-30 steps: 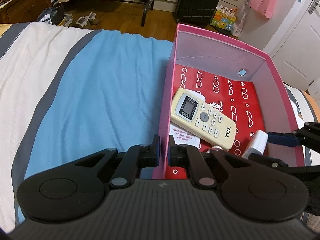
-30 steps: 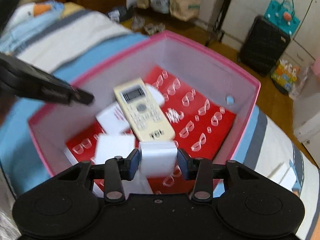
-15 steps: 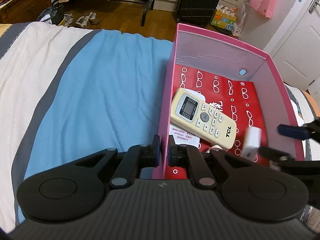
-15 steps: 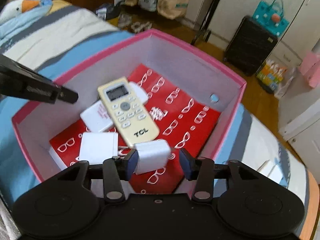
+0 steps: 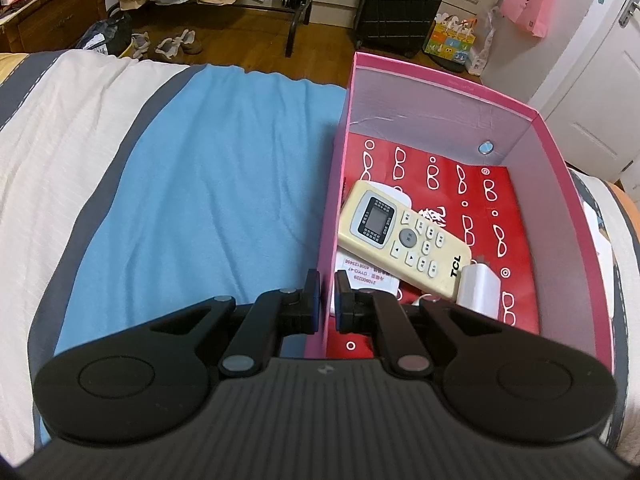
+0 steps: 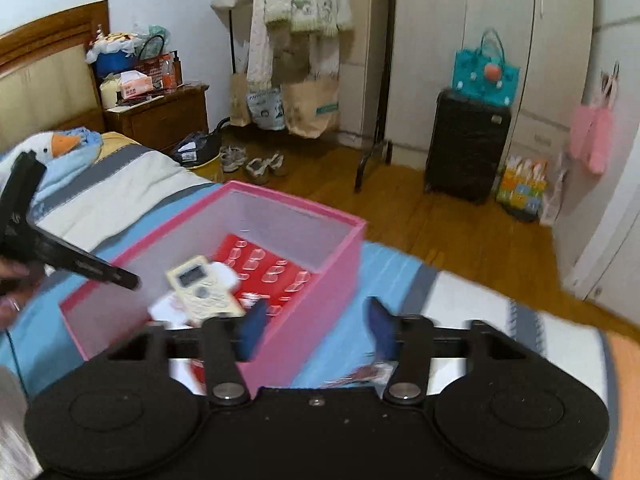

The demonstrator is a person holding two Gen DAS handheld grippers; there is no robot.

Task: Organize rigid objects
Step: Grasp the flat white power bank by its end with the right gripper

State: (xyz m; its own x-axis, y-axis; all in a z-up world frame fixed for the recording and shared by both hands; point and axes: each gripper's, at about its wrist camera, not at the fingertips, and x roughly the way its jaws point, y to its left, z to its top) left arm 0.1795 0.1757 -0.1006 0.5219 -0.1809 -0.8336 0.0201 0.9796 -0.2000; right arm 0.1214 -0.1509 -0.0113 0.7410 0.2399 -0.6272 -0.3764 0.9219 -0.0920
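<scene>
A pink box (image 5: pixel 556 216) with a red patterned bottom lies on the bed. In it are a cream TCL remote (image 5: pixel 404 236), a white charger block (image 5: pixel 480 286) beside the remote's near end, and white boxes partly under the remote. My left gripper (image 5: pixel 327 300) is shut on the box's left wall. In the right wrist view my right gripper (image 6: pixel 316 330) is open and empty, raised above the box's (image 6: pixel 320 280) near right corner. The remote (image 6: pixel 200 292) shows there too.
The bed has a blue, grey and white striped cover (image 5: pixel 180 184). A goose plush (image 6: pixel 52 148) lies near the headboard. Small items (image 6: pixel 360 372) lie on the bed by the right gripper. A black suitcase (image 6: pixel 466 144), shoes and bags stand on the wooden floor beyond.
My right gripper opened and released the white charger block into the box, then rose and drew back to the right out of the box. The left gripper kept its grip on the wall.
</scene>
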